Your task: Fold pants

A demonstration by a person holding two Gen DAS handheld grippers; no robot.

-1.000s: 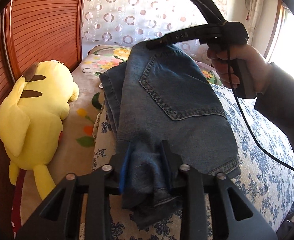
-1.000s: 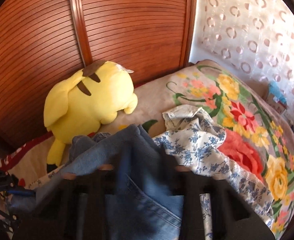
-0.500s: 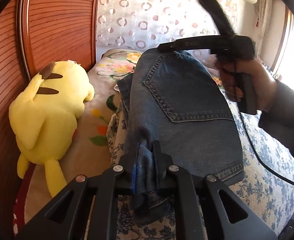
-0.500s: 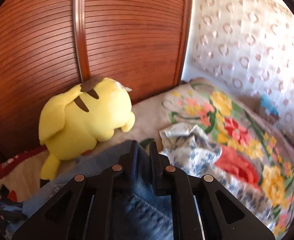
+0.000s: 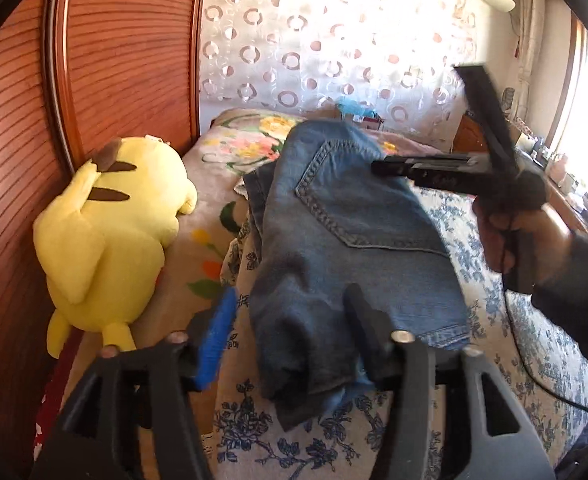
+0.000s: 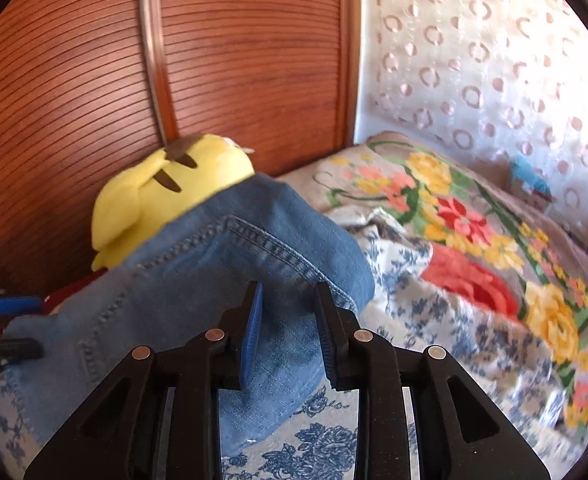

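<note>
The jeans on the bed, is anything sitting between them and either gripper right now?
Nothing visible. The jeans lie folded on the floral bedspread; denim lies between the opening jaws of both the left gripper and right gripper. The yellow plush toy sits off to the side.

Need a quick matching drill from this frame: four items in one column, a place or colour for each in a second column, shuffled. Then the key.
Items
1. folded jeans
2. plush toy
3. pad on the left claw
4. ring-pattern curtain

Descriptions
A. yellow, lying beside the wooden slatted panel
B. bright blue, on the inner face of one finger
C. hanging behind the far end of the bed
D. blue denim, back pocket up, on the blue-flowered sheet

Pairs: 1-D, 2-A, 3-B, 4-C
</note>
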